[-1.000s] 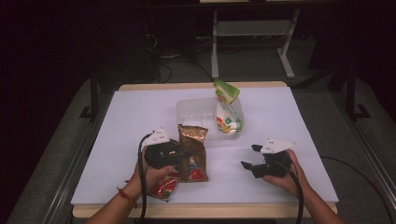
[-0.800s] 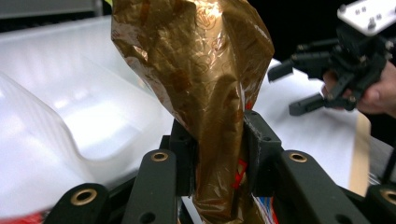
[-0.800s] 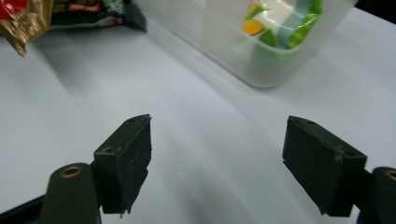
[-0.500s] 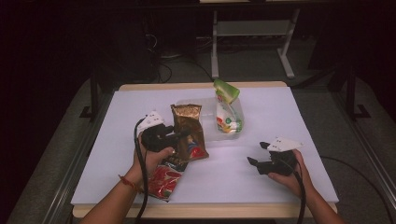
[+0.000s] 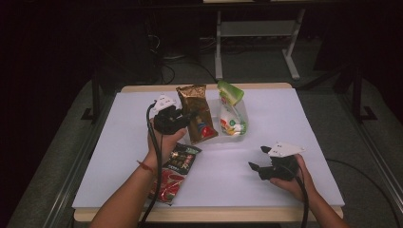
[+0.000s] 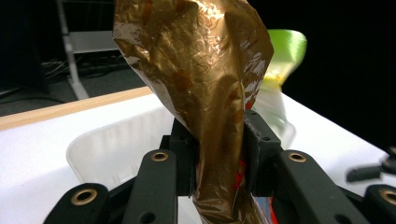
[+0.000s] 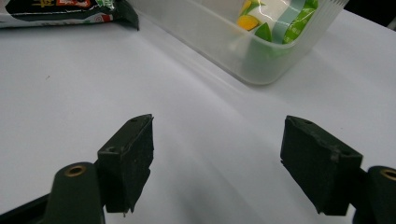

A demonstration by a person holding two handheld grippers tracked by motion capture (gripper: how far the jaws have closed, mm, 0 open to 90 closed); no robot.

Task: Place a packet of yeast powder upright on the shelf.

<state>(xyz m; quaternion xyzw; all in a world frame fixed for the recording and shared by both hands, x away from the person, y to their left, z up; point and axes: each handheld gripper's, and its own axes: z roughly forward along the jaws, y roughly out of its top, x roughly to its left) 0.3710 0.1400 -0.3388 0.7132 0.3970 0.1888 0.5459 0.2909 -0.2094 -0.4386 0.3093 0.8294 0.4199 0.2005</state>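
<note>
Since a second ago the left claw (image 5: 186,118) has come up off the white tabletop (image 5: 304,123) and moved toward the far side, carrying the crinkled gold foil snack bag (image 5: 196,111) with it; earlier that bag sat low, near the front edge of the clear plastic tub (image 5: 240,128), and now it stands raised and roughly upright, just beside the tub on its left. The right claw (image 5: 255,167) has barely shifted, low over the tabletop near the right front. In the left gripper view the two black jaws are closed in on the lower part of the gold bag (image 6: 205,93), pads pressing the foil from both sides, most of the bag rising above them. The green and white snack pouch (image 5: 230,111) stands inside the tub, just right of the gold bag. A dark red and green flat packet (image 5: 177,171) lies on the tabletop under the left forearm, near the front edge. In the right gripper view the right claw (image 7: 217,158) is spread wide with bare tabletop between its pads and the tub (image 7: 233,46) beyond.
</note>
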